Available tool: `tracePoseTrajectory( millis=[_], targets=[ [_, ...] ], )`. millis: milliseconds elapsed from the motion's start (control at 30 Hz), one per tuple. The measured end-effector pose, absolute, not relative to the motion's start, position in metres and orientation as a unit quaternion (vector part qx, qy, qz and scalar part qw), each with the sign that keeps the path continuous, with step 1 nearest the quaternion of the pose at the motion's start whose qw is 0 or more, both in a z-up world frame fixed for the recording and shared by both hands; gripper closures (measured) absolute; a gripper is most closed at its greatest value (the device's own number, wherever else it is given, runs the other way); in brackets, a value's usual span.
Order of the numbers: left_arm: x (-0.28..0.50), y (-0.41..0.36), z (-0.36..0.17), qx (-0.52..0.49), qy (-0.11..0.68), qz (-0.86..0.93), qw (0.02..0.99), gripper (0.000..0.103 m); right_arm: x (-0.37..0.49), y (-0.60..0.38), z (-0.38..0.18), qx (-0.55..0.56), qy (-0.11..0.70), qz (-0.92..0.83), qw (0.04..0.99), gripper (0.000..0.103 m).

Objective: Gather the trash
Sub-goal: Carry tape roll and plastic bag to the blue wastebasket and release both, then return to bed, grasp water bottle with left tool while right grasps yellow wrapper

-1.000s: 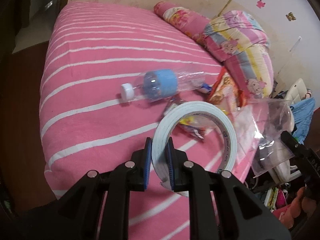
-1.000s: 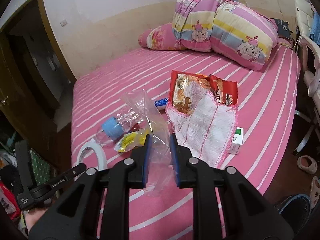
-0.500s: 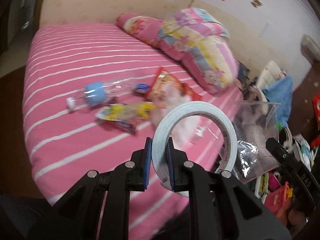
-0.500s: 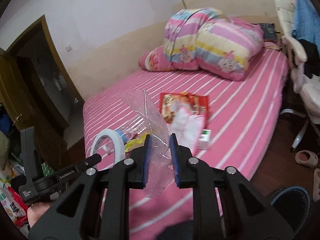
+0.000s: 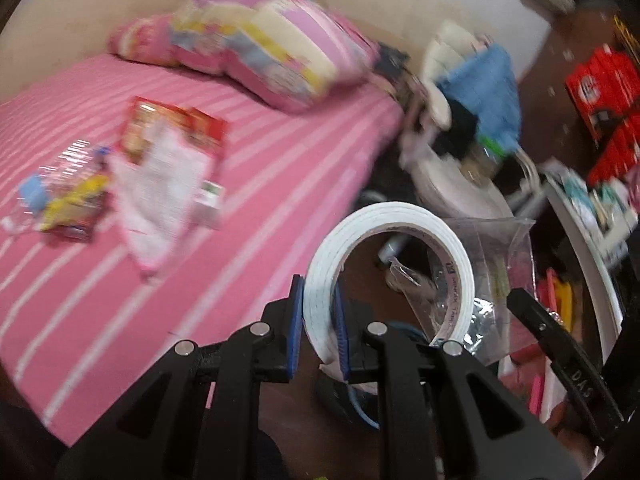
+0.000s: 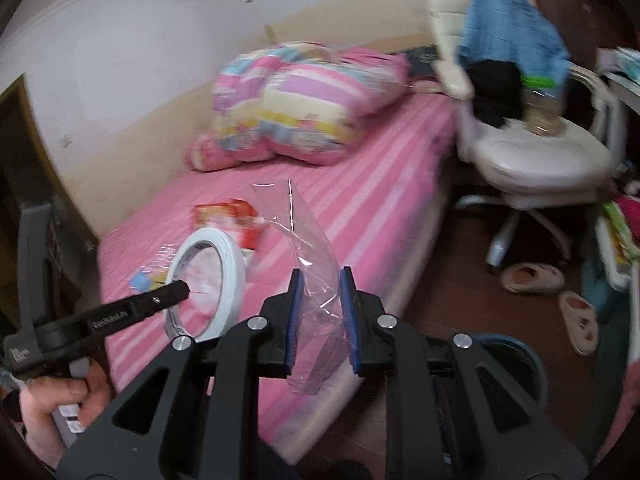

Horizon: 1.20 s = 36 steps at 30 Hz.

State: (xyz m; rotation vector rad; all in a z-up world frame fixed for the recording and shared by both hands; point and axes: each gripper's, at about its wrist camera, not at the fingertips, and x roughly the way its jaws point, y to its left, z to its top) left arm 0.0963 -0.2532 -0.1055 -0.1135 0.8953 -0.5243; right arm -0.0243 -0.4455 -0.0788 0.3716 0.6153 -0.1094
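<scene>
My left gripper [image 5: 318, 328] is shut on a white roll of tape [image 5: 400, 220], held in the air off the bed's foot edge; the roll also shows in the right wrist view [image 6: 232, 276]. My right gripper [image 6: 322, 320] is shut on a clear plastic bag [image 6: 308, 240], also seen in the left wrist view [image 5: 492, 280]. A dark bin with a blue rim [image 5: 360, 400] lies below the tape roll and shows at lower right in the right wrist view [image 6: 516, 360]. On the pink striped bed [image 5: 260, 184] lie a red snack wrapper [image 5: 168, 128], a white cloth [image 5: 160, 184], a clear bottle [image 5: 52, 176] and a yellow wrapper [image 5: 76, 204].
A white office chair [image 6: 540, 152] draped with blue clothing stands right of the bed. Slippers [image 6: 532, 278] lie on the wooden floor. A pile of pink pillows [image 6: 296, 104] sits at the bed's head. A cluttered white desk [image 5: 588, 216] is at the right.
Both grippers have swung right, away from the bed and over the floor, carrying the tape roll and the bag. The bin has come into view beneath them.
</scene>
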Motion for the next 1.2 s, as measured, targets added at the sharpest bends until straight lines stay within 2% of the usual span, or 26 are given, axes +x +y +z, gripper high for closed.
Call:
tracePoseTrajectory(
  millis=[300,633,700,733,767,800,833,867,1133,1200],
  targets=[
    [0.078,-0.382,-0.208,0.018,0.532,-0.310,0.788,0.089,-0.081,-0.535,-0.170,0.207,0.375,-0.164,0.889,0.083],
    [0.085,-0.470,-0.323,0.082,0.630,-0.332,0.697,0.089,-0.085,-0.582,-0.275,0.239,0.454,-0.217,0.831,0.082],
    [0.087,-0.479,-0.343,0.079,0.648,-0.342,0.676,0.088,-0.084,-0.590,-0.291,0.241,0.463,-0.221,0.824,0.080],
    [0.088,-0.483,-0.350,0.077,0.655,-0.348,0.667,0.087,-0.083,-0.594,-0.299,0.240,0.469,-0.224,0.820,0.067],
    [0.088,-0.486,-0.354,0.080,0.657,-0.350,0.663,0.075,-0.084,-0.597,-0.305,0.236,0.475,-0.232,0.815,0.051],
    [0.088,-0.489,-0.358,0.084,0.658,-0.352,0.661,0.051,-0.085,-0.600,-0.308,0.234,0.476,-0.240,0.813,0.042],
    [0.088,-0.490,-0.358,0.087,0.654,-0.351,0.665,0.038,-0.089,-0.604,-0.309,0.236,0.471,-0.247,0.813,0.032],
    [0.088,-0.491,-0.356,0.089,0.645,-0.350,0.673,0.025,-0.092,-0.606,-0.309,0.234,0.469,-0.257,0.812,0.028],
    [0.101,-0.472,-0.314,0.025,0.616,-0.329,0.715,0.023,-0.101,-0.586,-0.255,0.217,0.424,-0.262,0.839,0.022],
    [0.102,-0.458,-0.290,0.000,0.597,-0.328,0.732,0.019,-0.093,-0.569,-0.229,0.202,0.401,-0.241,0.860,0.019]
  ],
)
